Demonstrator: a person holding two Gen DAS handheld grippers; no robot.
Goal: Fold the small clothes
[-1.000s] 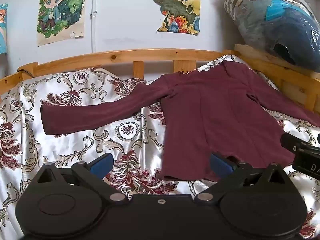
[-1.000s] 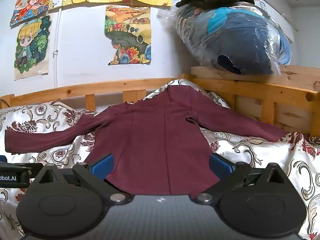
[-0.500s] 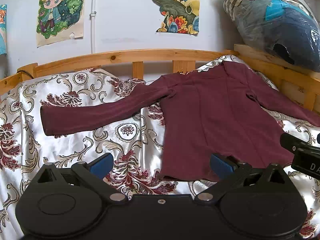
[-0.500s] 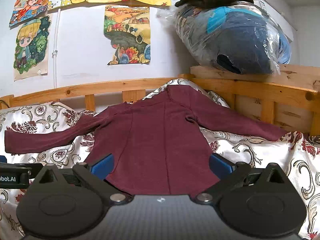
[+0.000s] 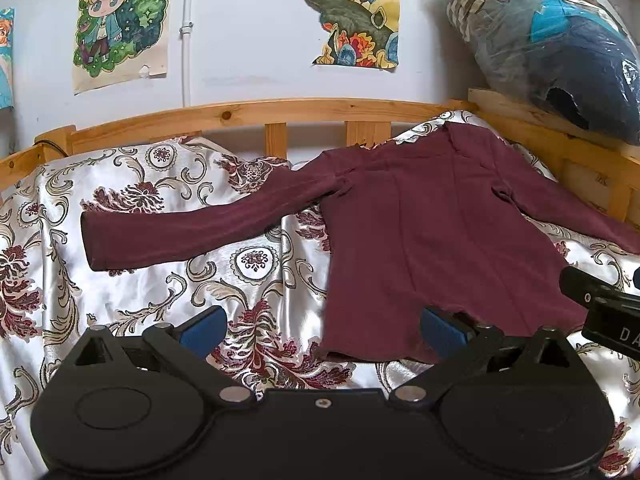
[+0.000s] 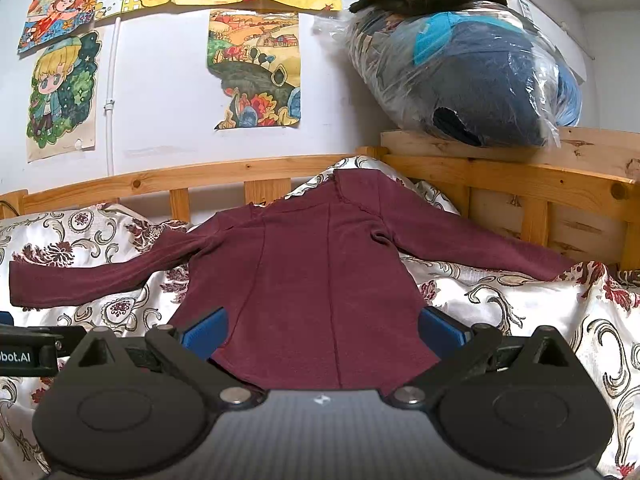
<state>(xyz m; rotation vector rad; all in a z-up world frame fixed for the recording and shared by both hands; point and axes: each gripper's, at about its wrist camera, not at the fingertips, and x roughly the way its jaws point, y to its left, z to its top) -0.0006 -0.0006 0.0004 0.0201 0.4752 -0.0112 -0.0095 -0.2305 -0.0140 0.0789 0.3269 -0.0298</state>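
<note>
A maroon long-sleeved top point(image 5: 432, 232) lies flat on the patterned satin bedspread point(image 5: 160, 280), both sleeves spread out, hem toward me. It also shows in the right wrist view point(image 6: 320, 280). My left gripper point(image 5: 322, 330) is open and empty, above the bedspread at the hem's left corner. My right gripper point(image 6: 322, 330) is open and empty, its blue pads point(image 6: 204, 330) either side of the hem's middle. The right gripper's body point(image 5: 600, 308) shows at the left view's right edge.
A wooden bed rail point(image 5: 280, 110) runs along the back and right side point(image 6: 520, 184). A plastic-wrapped bundle of bedding point(image 6: 468, 76) sits on the right ledge. Posters point(image 6: 256, 68) hang on the white wall. The left gripper's body point(image 6: 24, 354) shows at the left edge.
</note>
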